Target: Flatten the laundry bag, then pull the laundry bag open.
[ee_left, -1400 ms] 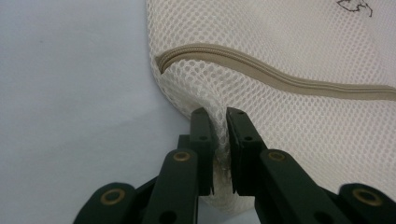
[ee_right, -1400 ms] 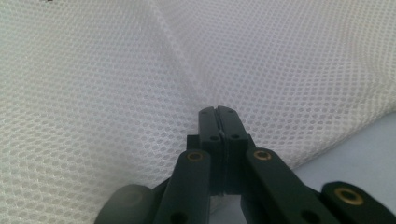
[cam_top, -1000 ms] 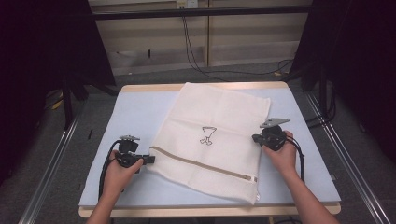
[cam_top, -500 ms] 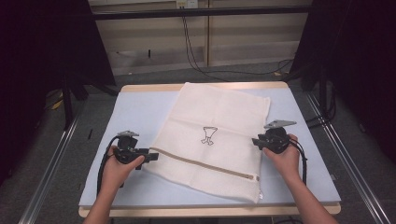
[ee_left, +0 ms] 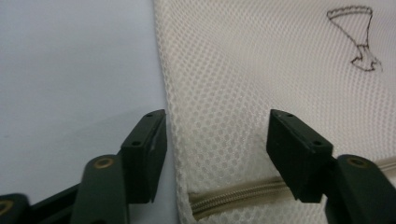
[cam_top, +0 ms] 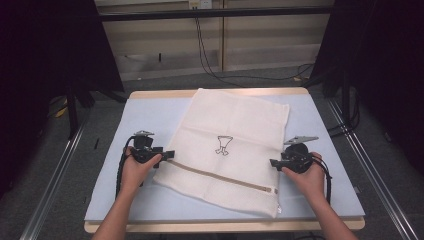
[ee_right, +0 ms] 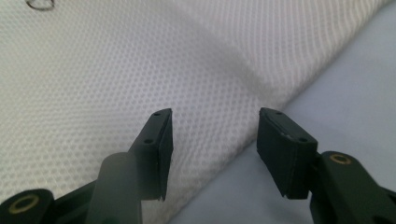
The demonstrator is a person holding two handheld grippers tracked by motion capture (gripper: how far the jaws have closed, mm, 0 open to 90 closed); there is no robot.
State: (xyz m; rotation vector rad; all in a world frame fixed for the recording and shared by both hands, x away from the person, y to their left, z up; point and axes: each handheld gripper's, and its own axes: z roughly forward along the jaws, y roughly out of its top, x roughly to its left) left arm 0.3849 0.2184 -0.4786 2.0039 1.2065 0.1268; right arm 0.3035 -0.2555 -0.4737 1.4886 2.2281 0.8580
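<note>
A cream mesh bag lies flat and askew on the table, with a beige zipper across its near end and a small black drawing at its middle. My left gripper is at the bag's left edge. Its jaws have just been opening and stand open, with the mesh edge and the zipper's end lying between them, untouched by the pads. My right gripper is at the right edge. Its jaws have also just been opening, and the bag's edge lies loose between them.
The pale blue table top has a wooden rim along its near side. Metal rails run along the floor on both sides. Black cables and dark stands are beyond the far edge.
Both grippers were shut on the bag's side edges and now stand open. The left hand has slid a little away from the person and the right hand a little nearer.
</note>
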